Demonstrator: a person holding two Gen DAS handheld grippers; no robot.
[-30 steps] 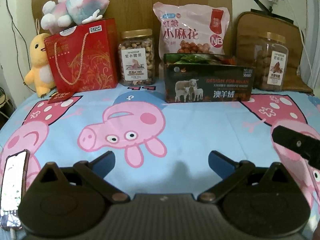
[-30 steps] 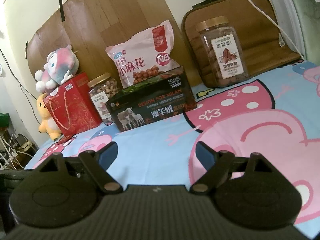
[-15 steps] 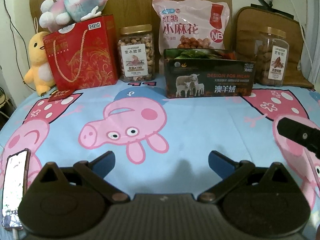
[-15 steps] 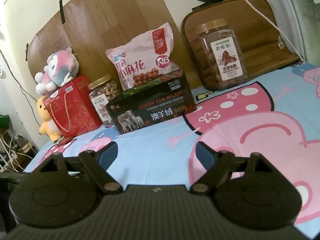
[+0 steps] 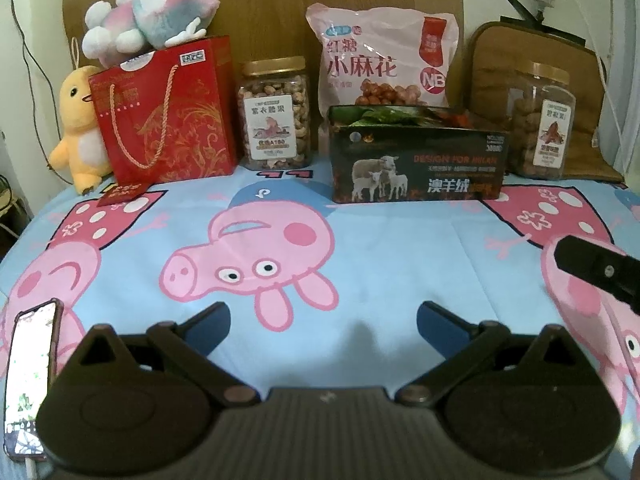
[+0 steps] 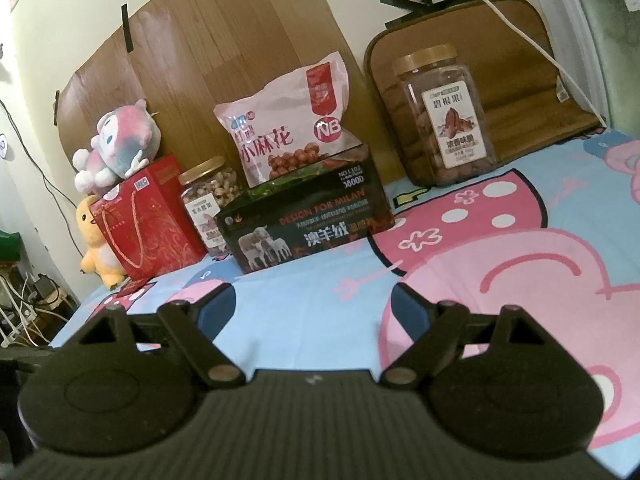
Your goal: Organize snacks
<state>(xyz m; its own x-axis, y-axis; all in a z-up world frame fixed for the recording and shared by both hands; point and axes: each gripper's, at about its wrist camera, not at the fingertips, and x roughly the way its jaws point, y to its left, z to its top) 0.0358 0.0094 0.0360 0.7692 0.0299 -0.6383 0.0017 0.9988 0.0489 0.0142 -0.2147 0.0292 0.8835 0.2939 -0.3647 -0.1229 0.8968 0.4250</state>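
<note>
Both empty: left hand-held gripper (image 5: 322,322) and right hand-held gripper (image 6: 312,304) spread wide over the bed's middle. Snacks line the back edge against the headboard, likely for support: clear cashew jar (image 5: 275,114), pink twist-snack bag (image 5: 382,66), clear pecan jar (image 6: 440,120), open black sheep-print box (image 5: 416,160) in front.

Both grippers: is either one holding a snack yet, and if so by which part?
Nothing is held. The left gripper and right gripper are both open over the cartoon-pig sheet, short of the snacks.
</note>
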